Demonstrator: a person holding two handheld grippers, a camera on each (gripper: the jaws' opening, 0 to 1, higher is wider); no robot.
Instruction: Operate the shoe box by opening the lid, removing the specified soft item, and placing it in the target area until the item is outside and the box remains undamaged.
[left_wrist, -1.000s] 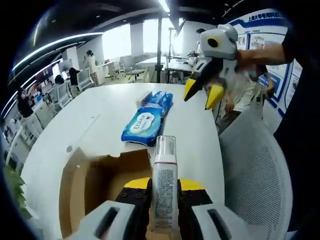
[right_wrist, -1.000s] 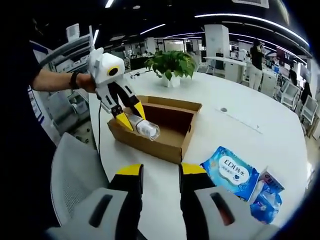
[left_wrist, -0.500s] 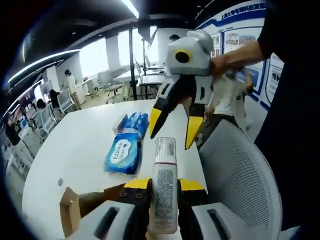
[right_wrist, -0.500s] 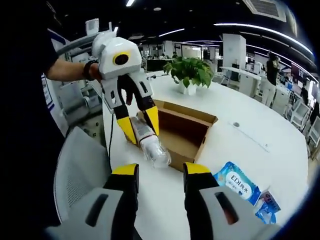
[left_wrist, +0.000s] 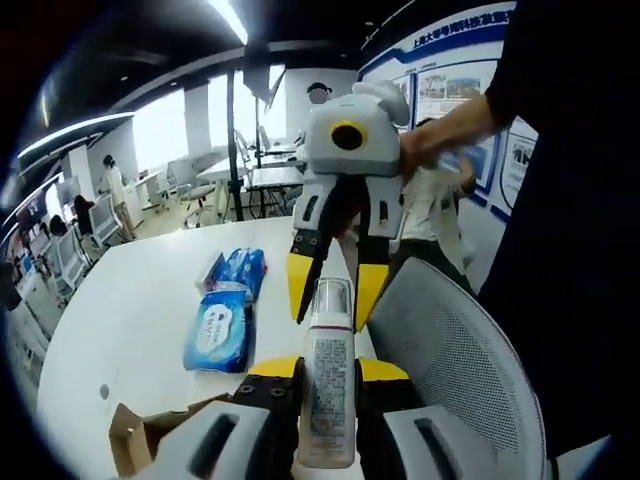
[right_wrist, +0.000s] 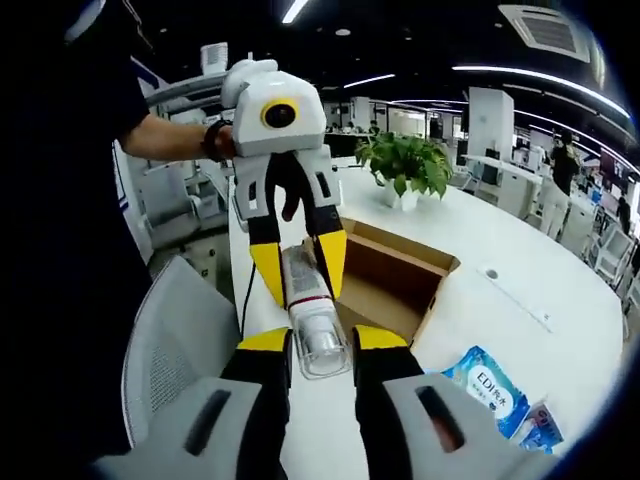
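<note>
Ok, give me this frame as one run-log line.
left gripper: shut on bottle | right gripper: open, jaws flanking bottle cap | box: open on table | wipes pack: on table

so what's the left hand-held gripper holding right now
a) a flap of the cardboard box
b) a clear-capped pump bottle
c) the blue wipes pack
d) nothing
b: in the left gripper view the left hand-held gripper has its jaws closed on the pump bottle, while the blue wipes pack lies on the white table and the cardboard box sits open behind.
</note>
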